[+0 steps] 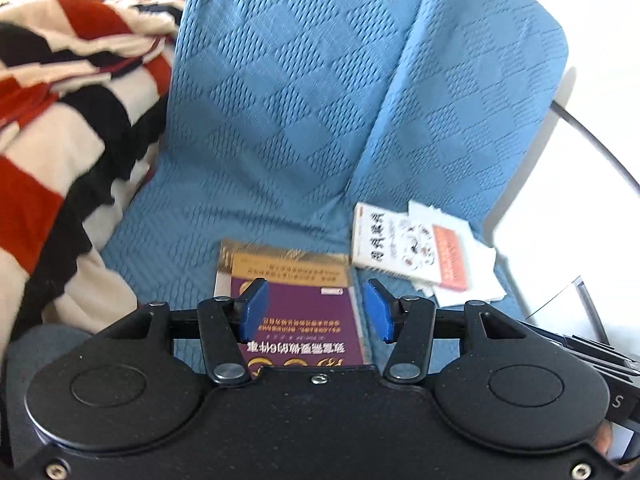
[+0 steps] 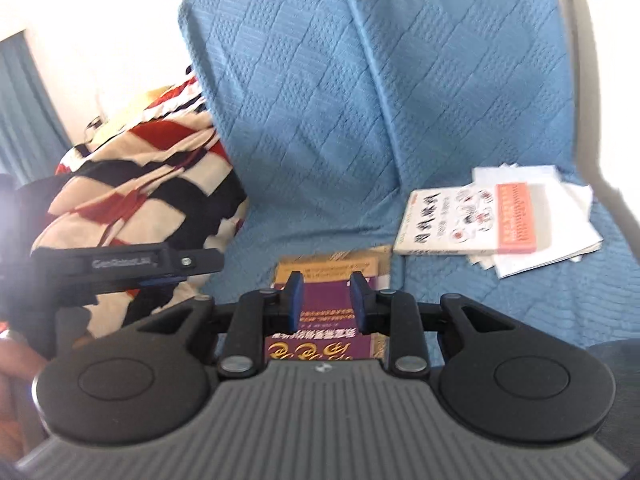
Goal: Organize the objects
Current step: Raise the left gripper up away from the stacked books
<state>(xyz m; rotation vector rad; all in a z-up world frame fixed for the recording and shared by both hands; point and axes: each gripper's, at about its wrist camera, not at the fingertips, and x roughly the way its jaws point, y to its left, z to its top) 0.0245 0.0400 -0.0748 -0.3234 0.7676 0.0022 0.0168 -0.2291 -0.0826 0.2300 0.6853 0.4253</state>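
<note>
A purple and gold book [image 1: 284, 264] lies flat on the blue sofa seat, just below both grippers. My left gripper [image 1: 316, 308] hangs over it, blue pads wide apart, nothing between them. My right gripper [image 2: 326, 300] is above the same book [image 2: 320, 344], its pads closer together but apart and empty. To the right lies a white book with an orange band [image 1: 404, 244] [image 2: 460, 216] on loose white papers [image 2: 560, 248]. In the right wrist view the left gripper [image 2: 160, 280] shows side-on at the left.
A red, black and cream striped blanket [image 1: 80, 140] [image 2: 140, 184] is heaped on the sofa's left side. The blue quilted cover [image 1: 280, 120] runs up the backrest. A dark curved bar [image 1: 592, 140] passes at the right, and a blue curtain [image 2: 24, 120] hangs far left.
</note>
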